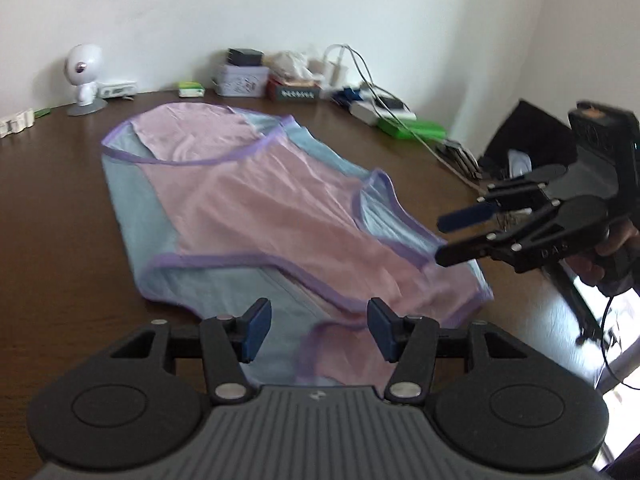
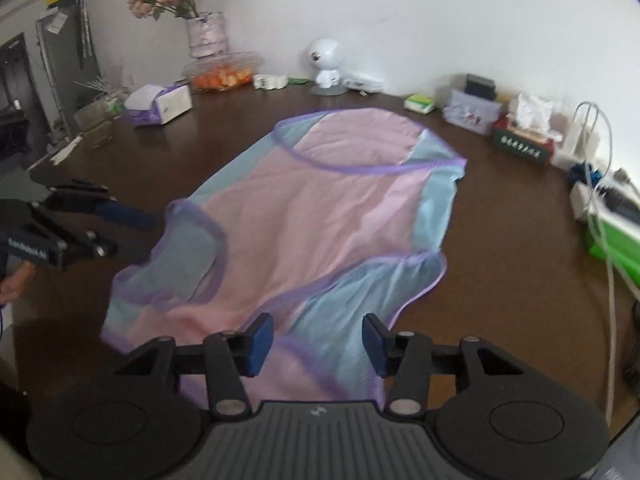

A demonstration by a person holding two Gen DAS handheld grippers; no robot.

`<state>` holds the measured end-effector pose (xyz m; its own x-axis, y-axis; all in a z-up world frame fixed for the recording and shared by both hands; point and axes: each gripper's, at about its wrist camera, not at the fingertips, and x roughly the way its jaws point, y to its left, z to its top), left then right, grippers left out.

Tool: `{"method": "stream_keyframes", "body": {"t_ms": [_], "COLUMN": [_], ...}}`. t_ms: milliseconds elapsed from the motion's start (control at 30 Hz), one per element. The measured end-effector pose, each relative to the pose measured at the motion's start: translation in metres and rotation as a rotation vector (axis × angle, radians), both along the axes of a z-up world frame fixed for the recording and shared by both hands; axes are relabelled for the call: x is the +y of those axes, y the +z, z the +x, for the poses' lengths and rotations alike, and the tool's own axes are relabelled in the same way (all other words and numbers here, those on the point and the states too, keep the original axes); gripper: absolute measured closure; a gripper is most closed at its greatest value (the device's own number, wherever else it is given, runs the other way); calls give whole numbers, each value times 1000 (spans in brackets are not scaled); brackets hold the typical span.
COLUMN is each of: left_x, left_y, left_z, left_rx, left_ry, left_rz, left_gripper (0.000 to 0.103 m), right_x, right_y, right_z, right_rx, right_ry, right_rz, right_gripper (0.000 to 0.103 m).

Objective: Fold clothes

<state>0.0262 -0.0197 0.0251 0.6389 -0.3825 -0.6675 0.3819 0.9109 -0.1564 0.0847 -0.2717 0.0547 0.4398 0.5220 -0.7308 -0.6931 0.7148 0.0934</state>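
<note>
A pink and light-blue sleeveless top with purple trim (image 1: pixel 256 200) lies spread on the dark wooden table (image 1: pixel 52 220); it also shows in the right wrist view (image 2: pixel 304 216). My left gripper (image 1: pixel 318 330) is open and empty, just above the garment's near edge. My right gripper (image 2: pixel 318 340) is open and empty over the garment's near hem. In the left wrist view the right gripper (image 1: pixel 452 240) hovers open at the garment's right side. In the right wrist view the left gripper (image 2: pixel 132 236) hovers open by the left armhole.
Along the back wall stand a white robot figure (image 2: pixel 326 66), a tissue box (image 2: pixel 524 136), small boxes (image 2: pixel 472 110), a vase of flowers (image 2: pixel 206 34), a bowl of oranges (image 2: pixel 222 74) and a tissue pack (image 2: pixel 160 104). Cables and a power strip (image 2: pixel 600 196) lie at right.
</note>
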Motion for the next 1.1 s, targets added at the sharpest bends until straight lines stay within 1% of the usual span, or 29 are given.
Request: {"method": "stream_keyframes", "body": {"t_ms": [33, 67, 100, 133, 167, 200, 267, 333, 400, 467, 533, 600, 633, 667, 700, 800, 833, 900, 933, 1000, 1067, 1100], "left_x": [-7, -9, -9, -8, -6, -3, 15, 34, 46, 54, 60, 62, 60, 58, 55, 48, 47, 45, 45, 46, 54, 60], "left_y": [-7, -12, -16, -17, -18, -18, -16, -13, -9, -6, 1, 8, 11, 12, 11, 0, -4, -7, -7, -5, 1, 6], "left_z": [-3, -3, -5, -9, -13, -17, -32, -47, -60, -70, -76, -79, -82, -83, -84, -85, -83, -85, -86, -85, -74, -66], "left_rx": [-3, 4, 1, -17, -26, -36, -47, -42, -20, -1, 24, 9, -7, -19, -24, -14, -3, -8, -4, 25, 122, 166], "left_ry": [15, 41, 51, 46, 39, 31, 28, 39, 37, 52, 61, 83, 86, 81, 73, 71, 73, 71, 63, 39, 3, -12], "left_rz": [41, 70, 85, 103, 128, 150, 153, 149, 152, 161, 122, 87, 78, 72, 72, 106, 117, 127, 126, 102, 20, -22], "left_gripper": [48, 48, 50, 55, 62, 64, 65, 65, 65, 65, 63, 55, 54, 50, 48, 48, 48, 54, 54, 52, 52, 52], "right_x": [0, 1, 2, 0, -3, -5, -9, -10, -6, -7, -11, -13, -15, -17, -19, -14, -12, -4, -1, 2, 2, 2], "right_y": [-10, -17, -24, -26, -27, -28, -30, -32, -32, -30, -25, -18, -15, -12, -10, -18, -21, -29, -32, -34, -31, -28], "right_z": [-6, -10, -12, -18, -21, -25, -35, -58, -88, -110, -120, -121, -120, -119, -119, -119, -120, -121, -121, -121, -121, -119], "right_rx": [6, 14, 9, -31, -17, -3, 20, 11, -4, 25, 46, 0, -21, -42, -60, -43, -40, -45, -41, -44, -37, -18], "right_ry": [-15, -41, -73, -93, -113, -133, -150, -125, -86, -46, -30, -40, -59, -77, -92, -70, -64, -77, -83, -82, -77, -72], "right_rz": [3, -6, -25, -21, -15, -10, 12, 14, 9, 50, 89, 107, 107, 107, 107, 105, 102, 70, 57, 21, -21, -30], "right_gripper": [58, 66, 71, 77, 80, 80, 81, 81, 81, 81, 80, 73, 66, 64, 64, 64, 66, 70, 74, 79, 80, 80]}}
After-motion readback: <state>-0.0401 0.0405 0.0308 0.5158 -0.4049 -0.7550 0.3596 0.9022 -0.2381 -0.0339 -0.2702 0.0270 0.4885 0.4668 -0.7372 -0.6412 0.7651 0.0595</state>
